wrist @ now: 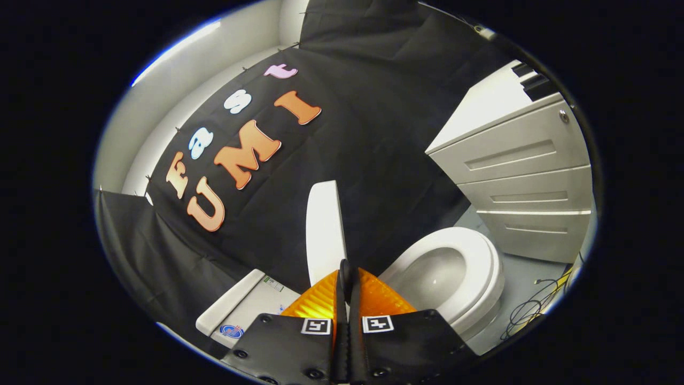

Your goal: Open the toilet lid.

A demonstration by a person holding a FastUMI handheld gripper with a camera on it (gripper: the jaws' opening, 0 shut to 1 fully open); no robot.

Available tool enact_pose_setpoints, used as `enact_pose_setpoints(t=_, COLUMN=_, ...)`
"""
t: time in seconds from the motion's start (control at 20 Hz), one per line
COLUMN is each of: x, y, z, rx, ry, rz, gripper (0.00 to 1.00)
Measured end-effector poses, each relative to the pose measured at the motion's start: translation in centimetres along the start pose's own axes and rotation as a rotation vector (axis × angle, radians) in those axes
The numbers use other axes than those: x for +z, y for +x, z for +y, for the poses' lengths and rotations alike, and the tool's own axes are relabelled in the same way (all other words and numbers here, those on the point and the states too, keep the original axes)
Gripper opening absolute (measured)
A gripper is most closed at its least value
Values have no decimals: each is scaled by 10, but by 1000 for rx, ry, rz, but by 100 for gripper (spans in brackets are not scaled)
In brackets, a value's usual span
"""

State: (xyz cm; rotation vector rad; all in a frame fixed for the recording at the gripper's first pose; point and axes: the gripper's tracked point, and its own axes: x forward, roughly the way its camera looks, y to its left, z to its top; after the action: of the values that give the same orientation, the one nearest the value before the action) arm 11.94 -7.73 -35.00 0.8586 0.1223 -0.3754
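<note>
Lid (324, 230) raised, upright just beyond the fingertips.
Gripper (346, 267) fingers pressed together, holding nothing. One bowl (446, 272) open at right; one three-drawer cabinet (526, 182) beyond it, well apart.

The one camera rides on the tool (346, 267) and looks forward along its two closed fingers, tilted hard to one side (the floor runs down the right of the picture). It sits close to the raised lid (324, 232), just beyond the fingertips, with the bowl (454, 272) beside it, the cabinet (526, 182) farther off, and the booth wall behind.
</note>
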Motion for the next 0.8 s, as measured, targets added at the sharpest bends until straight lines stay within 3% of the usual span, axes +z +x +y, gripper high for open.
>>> enact_pose_setpoints(t=0.8, x=-39, y=1, z=146, rx=117, ry=-321, rz=40, gripper=8)
